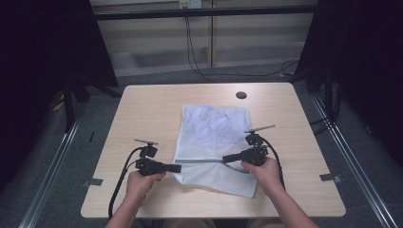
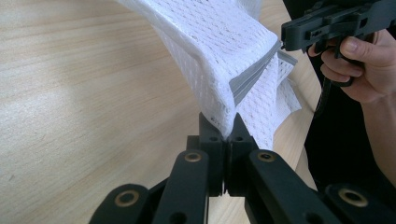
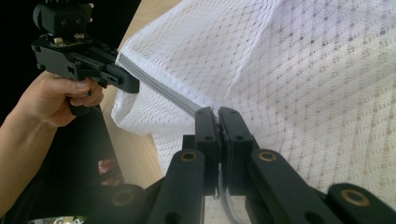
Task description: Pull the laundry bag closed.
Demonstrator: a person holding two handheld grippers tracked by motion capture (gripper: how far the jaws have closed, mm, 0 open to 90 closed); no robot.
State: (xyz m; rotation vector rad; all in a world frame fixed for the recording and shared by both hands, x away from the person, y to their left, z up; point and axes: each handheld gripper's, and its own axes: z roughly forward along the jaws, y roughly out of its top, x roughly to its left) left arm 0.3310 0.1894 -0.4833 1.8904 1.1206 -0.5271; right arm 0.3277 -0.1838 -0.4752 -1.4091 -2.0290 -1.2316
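A white mesh bag (image 1: 212,142) with a grey zipper (image 1: 202,162) lies in the middle of the wooden table (image 1: 147,109). My left gripper (image 1: 179,167) is shut on the bag's left end of the zipper edge; in the left gripper view its jaws pinch the white mesh (image 2: 229,133). My right gripper (image 1: 225,158) is shut on the zipper's other end, and in the right gripper view the jaws close on the zipper (image 3: 217,112). The zipper edge is stretched taut and lifted between the two grippers. The near part of the bag hangs over toward the front edge.
A round dark cable hole (image 1: 241,95) sits near the table's far edge. Bare wood lies on both sides of the bag. Dark curtains flank the table, and cables trail on the floor behind it.
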